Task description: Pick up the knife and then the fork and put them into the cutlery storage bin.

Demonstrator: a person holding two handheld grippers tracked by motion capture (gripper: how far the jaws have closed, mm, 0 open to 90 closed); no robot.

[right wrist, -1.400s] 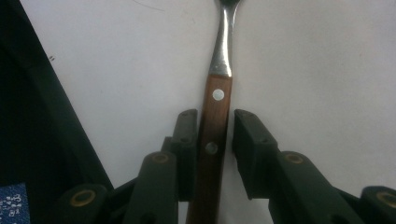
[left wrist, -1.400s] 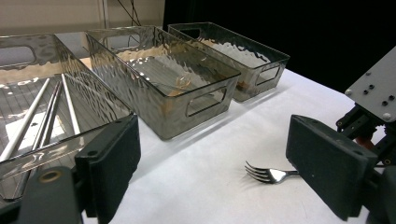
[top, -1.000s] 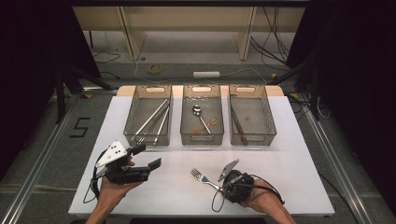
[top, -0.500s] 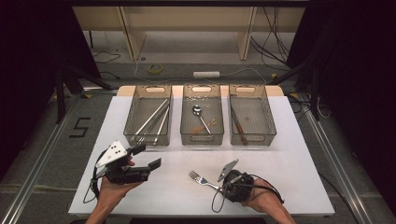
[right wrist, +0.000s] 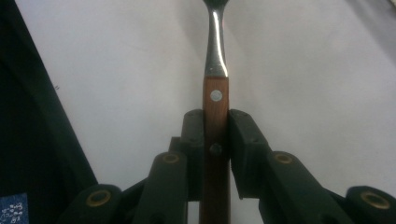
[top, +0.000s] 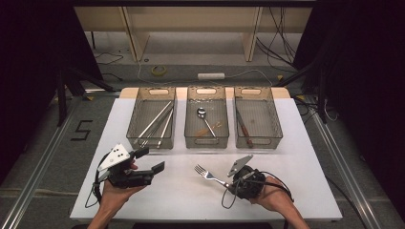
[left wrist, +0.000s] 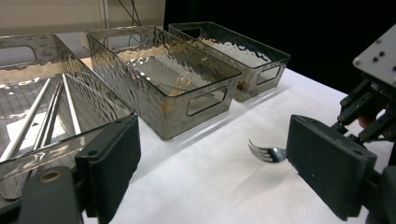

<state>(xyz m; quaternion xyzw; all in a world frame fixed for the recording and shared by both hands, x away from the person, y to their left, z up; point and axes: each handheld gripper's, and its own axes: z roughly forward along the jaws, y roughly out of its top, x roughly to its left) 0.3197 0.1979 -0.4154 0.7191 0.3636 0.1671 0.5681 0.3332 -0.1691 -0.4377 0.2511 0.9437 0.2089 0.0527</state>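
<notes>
Right gripper (top: 228,182) had its jaws clenched on the fork (top: 206,173) by the wooden handle; in the right gripper view the pads (right wrist: 243,140) pressed both flats of the handle (right wrist: 215,135). The fork's long axis ran straight out along the jaws, steel neck and tines ahead, tines pointing up-left in the high view, low over the white counter (top: 181,200). Three clear ribbed plastic bins sat beyond: left bin (top: 137,119) with long metal rods, middle bin (top: 190,119) with a spoon (top: 202,114), right bin (top: 272,121) with a wood-handled piece. Middle bin was nearest the tines. Left gripper (top: 148,161) hovered, jaws released and empty, well apart from the fork.
</notes>
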